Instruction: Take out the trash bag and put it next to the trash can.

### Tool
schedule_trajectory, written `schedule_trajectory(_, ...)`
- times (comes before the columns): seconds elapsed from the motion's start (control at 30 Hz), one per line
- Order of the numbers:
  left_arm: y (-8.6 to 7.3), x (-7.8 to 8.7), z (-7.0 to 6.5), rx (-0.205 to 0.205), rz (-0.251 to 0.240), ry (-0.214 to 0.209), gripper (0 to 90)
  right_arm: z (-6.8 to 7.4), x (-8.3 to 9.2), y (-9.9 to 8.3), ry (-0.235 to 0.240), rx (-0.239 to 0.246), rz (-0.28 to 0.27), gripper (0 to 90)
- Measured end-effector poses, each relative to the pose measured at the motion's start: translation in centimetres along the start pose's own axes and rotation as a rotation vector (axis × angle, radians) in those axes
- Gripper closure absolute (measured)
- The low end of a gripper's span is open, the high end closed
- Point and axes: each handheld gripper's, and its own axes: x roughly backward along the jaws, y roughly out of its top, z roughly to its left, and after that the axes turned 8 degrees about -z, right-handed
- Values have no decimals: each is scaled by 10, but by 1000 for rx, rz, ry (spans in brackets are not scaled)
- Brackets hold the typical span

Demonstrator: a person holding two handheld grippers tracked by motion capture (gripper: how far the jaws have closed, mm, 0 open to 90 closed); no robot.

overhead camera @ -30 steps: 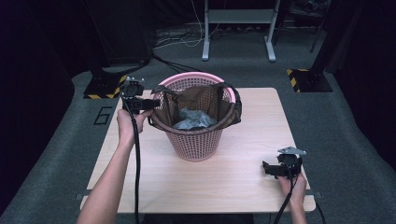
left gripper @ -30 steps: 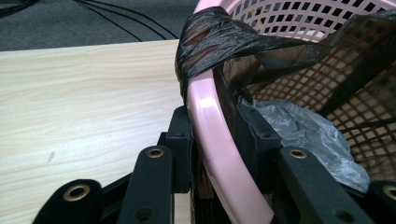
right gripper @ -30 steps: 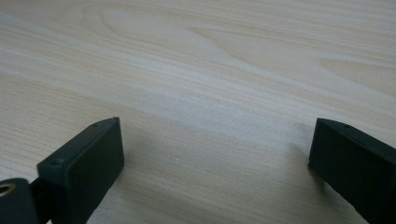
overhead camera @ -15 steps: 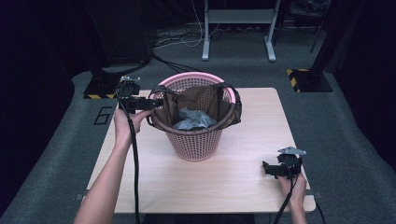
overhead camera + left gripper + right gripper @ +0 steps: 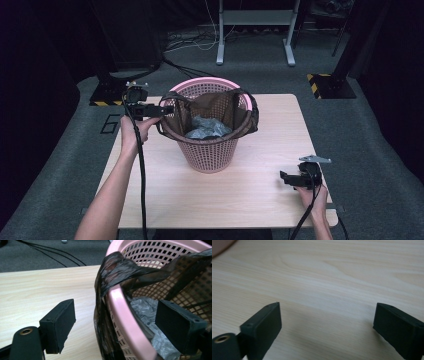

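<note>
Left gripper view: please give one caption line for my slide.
Open left gripper straddles the pink basket rim, draped with a dark plastic bag.

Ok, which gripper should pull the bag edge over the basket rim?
Left. The left gripper is open, straddling the pink basket rim and dark bag; the right gripper rests away on the table.

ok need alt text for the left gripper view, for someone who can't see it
The left gripper, jaws open, straddles the rim of a pink lattice basket, one jaw outside over the wooden table and one inside. A dark translucent bag is draped over that rim, with crumpled grey plastic lying in the basket.
</note>
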Motion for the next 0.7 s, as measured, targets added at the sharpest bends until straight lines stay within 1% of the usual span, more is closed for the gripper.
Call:
schedule_trajectory(0.07,0,-3,2,-1,4,3,162,9,4,14,32,20,-11,115)
schedule_trajectory(0.13,0,-5,4,-4,7,2,165,19,9,33,67,37,-28,135)
schedule_trajectory(0.2,2,-7,6,-1,6,0,172,28,15,54,102,55,-42,157)
schedule_trajectory(0.3,3,-10,8,2,6,-2,202,41,23,88,132,82,-68,200)
schedule_trajectory(0.4,5,-13,8,-2,12,-10,237,52,30,121,145,109,-90,215)
schedule_trajectory(0.5,9,-13,8,-5,7,-15,252,62,35,150,153,123,-104,222)
schedule_trajectory(0.57,12,-13,8,-2,4,-18,275,66,37,166,153,130,-115,233)
schedule_trajectory(0.63,15,-13,7,-11,-4,-21,279,70,38,180,159,133,-118,234)
schedule_trajectory(0.7,18,-13,6,-12,-4,-27,309,73,40,193,166,133,-127,246)
